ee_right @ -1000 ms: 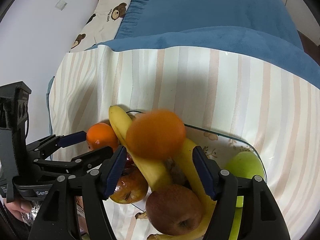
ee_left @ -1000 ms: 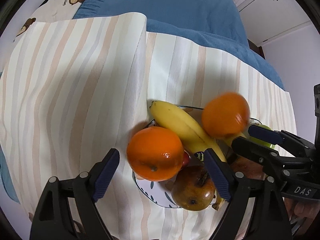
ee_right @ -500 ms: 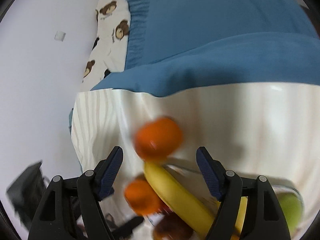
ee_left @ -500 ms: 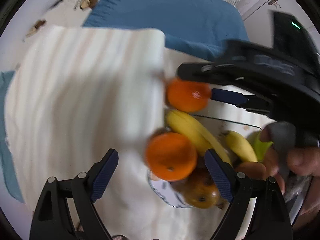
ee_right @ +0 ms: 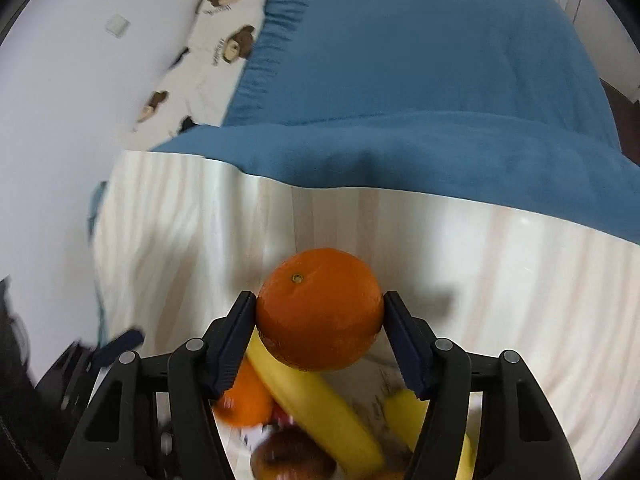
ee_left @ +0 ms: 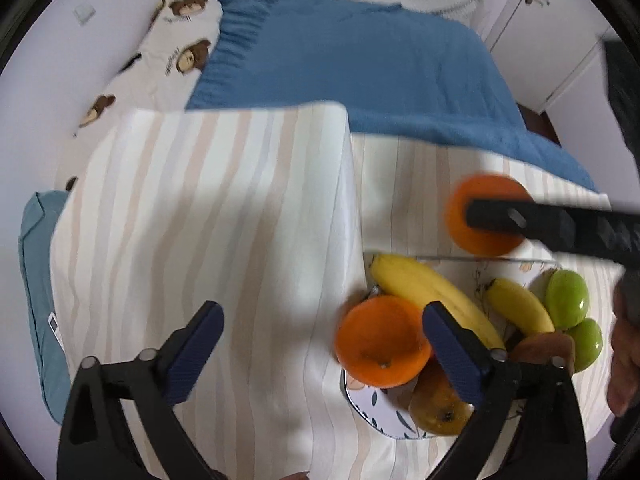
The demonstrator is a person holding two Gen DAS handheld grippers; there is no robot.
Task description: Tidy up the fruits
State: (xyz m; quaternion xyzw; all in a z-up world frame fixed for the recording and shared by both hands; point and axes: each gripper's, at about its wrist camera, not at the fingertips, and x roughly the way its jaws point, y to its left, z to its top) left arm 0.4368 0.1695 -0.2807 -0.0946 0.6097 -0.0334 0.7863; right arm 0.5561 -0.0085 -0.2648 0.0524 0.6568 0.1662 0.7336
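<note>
- The right tool [ee_right: 320,320] pinches an orange [ee_right: 319,309], one dark pad on each side of the fruit, and holds it above the plate [ee_left: 370,406]; the orange's stem dimple faces up toward the camera.
- In the left wrist view that same orange [ee_left: 486,216] sits past the far edge of the plate, blurred, with one black finger [ee_left: 552,228] of the right tool crossing its front, so only its top and bottom show.
- The left tool [ee_left: 320,346] is spread wide and holds nothing; its right-hand pad overlaps the long banana [ee_left: 430,300] and a second orange [ee_left: 382,342].
- The second orange rests at the near left edge of the plate, touching the long banana.
- A shorter banana [ee_left: 518,306], two green apples [ee_left: 568,300] and a brown fruit [ee_left: 438,410] also lie on the plate; another brownish fruit [ee_left: 546,350] is half hidden behind the tool's arm, and what kind it is cannot be told.
- The plate is mostly covered by fruit, and only a patterned strip of rim shows at its near side.
- The striped cloth [ee_left: 200,220] covers the worktop, with a raised fold running down beside the plate.
- A blue blanket [ee_right: 420,80] and a pillow printed with bears [ee_right: 216,52] lie on the bed beyond.
- The lower part of the right wrist view is smeared, so the fruit under the tool is hard to make out.
</note>
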